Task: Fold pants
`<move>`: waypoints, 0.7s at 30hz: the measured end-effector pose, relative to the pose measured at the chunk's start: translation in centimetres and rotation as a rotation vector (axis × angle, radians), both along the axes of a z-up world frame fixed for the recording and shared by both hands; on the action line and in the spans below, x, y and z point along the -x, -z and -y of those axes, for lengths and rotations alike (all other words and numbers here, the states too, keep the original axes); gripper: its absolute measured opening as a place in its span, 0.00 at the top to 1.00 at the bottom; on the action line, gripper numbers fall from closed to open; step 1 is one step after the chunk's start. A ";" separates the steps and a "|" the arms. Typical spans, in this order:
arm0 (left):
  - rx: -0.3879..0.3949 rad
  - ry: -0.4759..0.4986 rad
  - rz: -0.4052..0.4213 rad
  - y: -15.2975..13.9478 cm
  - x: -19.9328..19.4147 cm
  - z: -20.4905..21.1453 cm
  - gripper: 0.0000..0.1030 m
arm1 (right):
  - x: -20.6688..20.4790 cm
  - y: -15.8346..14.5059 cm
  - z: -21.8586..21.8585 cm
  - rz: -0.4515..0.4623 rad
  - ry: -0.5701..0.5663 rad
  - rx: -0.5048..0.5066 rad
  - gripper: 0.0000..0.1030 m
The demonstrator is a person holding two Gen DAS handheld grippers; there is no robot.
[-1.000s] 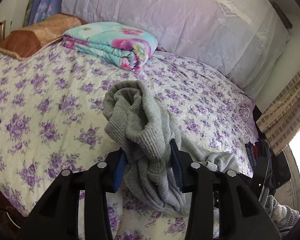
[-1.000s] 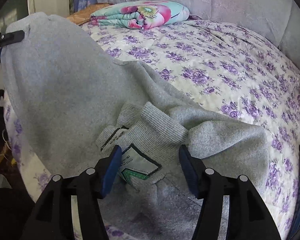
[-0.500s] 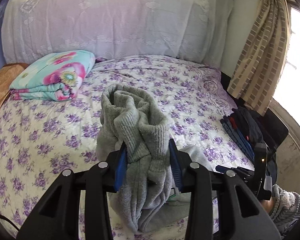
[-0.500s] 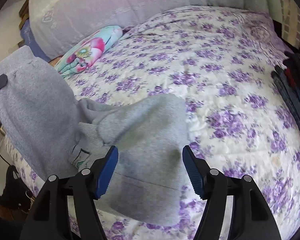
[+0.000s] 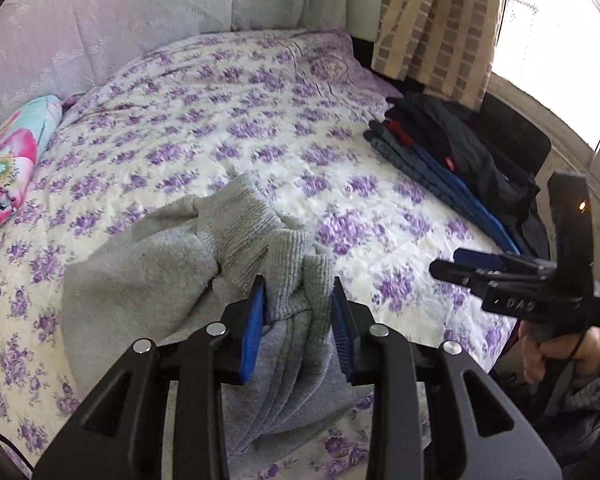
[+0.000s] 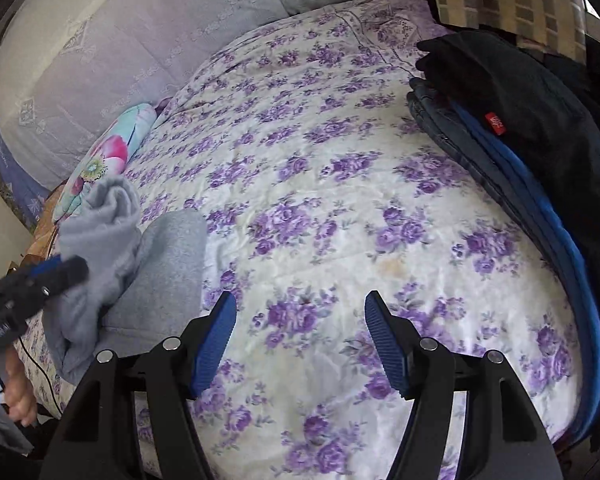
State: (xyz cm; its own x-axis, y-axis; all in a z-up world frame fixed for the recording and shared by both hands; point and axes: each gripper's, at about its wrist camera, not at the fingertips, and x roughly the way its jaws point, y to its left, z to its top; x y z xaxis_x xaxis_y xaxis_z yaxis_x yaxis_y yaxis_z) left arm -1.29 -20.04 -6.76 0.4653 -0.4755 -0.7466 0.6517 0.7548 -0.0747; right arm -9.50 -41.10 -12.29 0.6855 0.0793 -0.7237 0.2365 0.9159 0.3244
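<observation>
The grey pants (image 5: 152,280) lie bunched on the purple-flowered bedspread (image 5: 260,120), ribbed cuffs (image 5: 252,224) uppermost. My left gripper (image 5: 298,284) is clamped on a gathered fold of this grey cloth, which fills the gap between its blue pads, and the jaws are closing further. In the right wrist view the pants (image 6: 168,272) sit at the left, with the left gripper (image 6: 52,276) on them. My right gripper (image 6: 300,300) stands open over bare bedspread (image 6: 320,200), nothing between its fingers. It also shows at the right of the left wrist view as the right gripper (image 5: 472,264).
A stack of folded dark and blue clothes (image 5: 440,160) (image 6: 520,120) lines the bed's right edge. A folded flowered blanket (image 5: 8,160) (image 6: 104,160) lies at the left by the lilac headboard cover (image 5: 100,20). A checked curtain (image 5: 432,20) hangs at the back right.
Both views have swung right across the bed. The right gripper has let go of the pants and now hangs over bare bedspread. The left gripper carried the bunched pants along and tightened on them.
</observation>
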 end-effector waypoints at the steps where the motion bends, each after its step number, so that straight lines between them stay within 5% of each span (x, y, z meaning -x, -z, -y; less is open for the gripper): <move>1: -0.012 0.004 -0.004 0.7 0.2 0.4 0.71 | 0.2 0.0 0.3 0.001 0.003 0.001 0.35; 5: -0.035 0.023 -0.015 1.6 0.9 1.2 0.69 | 0.1 -0.2 1.1 0.006 -0.008 0.003 0.35; 7: -0.038 0.045 -0.058 2.0 1.0 1.1 0.60 | -0.4 -0.3 1.0 0.013 -0.022 -0.011 0.35; 9: -0.042 0.076 -0.066 2.1 1.8 1.2 0.40 | -0.9 -0.8 0.7 0.033 -0.044 -0.038 0.35; 13: -0.016 0.083 0.008 -0.2 3.4 -0.3 0.35 | -2.8 -3.1 -1.2 0.095 -0.124 -0.076 0.35; 17: 0.065 -0.093 0.027 -3.1 2.3 -5.0 0.17 | -5.1 -6.5 -4.6 0.189 -0.224 -0.034 0.35; 21: 0.109 -0.294 -0.028 -3.4 -0.1 -10.4 0.16 | -7.4 -8.5 -8.8 0.240 -0.333 0.046 0.48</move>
